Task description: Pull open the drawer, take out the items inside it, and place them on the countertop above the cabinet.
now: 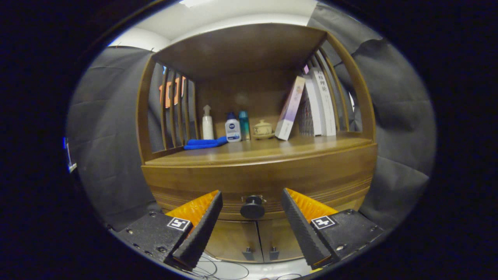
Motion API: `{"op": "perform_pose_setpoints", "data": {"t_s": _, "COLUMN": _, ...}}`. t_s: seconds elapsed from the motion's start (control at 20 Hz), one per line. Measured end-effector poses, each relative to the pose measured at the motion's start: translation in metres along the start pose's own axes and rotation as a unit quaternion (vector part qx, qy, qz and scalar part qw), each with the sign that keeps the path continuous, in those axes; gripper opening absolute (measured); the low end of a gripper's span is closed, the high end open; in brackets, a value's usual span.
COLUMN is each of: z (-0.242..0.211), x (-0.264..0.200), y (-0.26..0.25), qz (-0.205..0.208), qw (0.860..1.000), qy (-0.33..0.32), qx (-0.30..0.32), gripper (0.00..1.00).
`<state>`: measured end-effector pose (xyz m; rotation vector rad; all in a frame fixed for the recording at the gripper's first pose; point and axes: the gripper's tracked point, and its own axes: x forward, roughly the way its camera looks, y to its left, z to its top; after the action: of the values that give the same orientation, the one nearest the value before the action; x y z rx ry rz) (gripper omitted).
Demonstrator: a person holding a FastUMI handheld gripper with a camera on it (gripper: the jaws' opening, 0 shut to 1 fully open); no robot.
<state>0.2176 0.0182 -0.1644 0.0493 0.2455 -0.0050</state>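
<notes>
Tool (252,198) level, fingers spread wide around drawer knob (252,207).

A small ceramic jar (263,128) stands mid-shelf. Left of it: three bottles (232,127) and a blue cloth (205,143). Right of it: leaning books (311,107).

A staged home corner inside a cloth-walled booth: a wooden cabinet (256,175) with a slatted shelf nook, its surface (264,149) carrying toiletry bottles (232,130), a small ceramic jar (263,129), leaning books (311,107) and a folded blue cloth (204,143)
</notes>
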Motion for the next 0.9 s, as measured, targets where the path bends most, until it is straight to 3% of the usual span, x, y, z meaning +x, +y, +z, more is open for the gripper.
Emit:
{"op": "perform_pose_setpoints", "data": {"t_s": 0.25, "z": -0.018, "x": 0.033, "y": -0.002, "qz": -0.018, "qw": 1.0, "qy": 0.014, "qx": -0.015, "gripper": 0.84}}
{"op": "perform_pose_setpoints", "data": {"t_s": 0.45, "z": -0.027, "x": 0.043, "y": -0.008, "qz": -0.039, "qw": 0.999, "qy": 0.012, "qx": -0.023, "gripper": 0.67}}
{"op": "perform_pose_setpoints", "data": {"t_s": 0.7, "z": -0.028, "x": 0.04, "y": -0.008, "qz": -0.035, "qw": 0.999, "qy": 0.007, "qx": -0.024, "gripper": 0.47}}
{"op": "perform_pose_setpoints", "data": {"t_s": 0.9, "z": -0.029, "x": 0.037, "y": -0.009, "qz": -0.043, "qw": 0.999, "qy": 0.023, "qx": -0.009, "gripper": 0.41}}
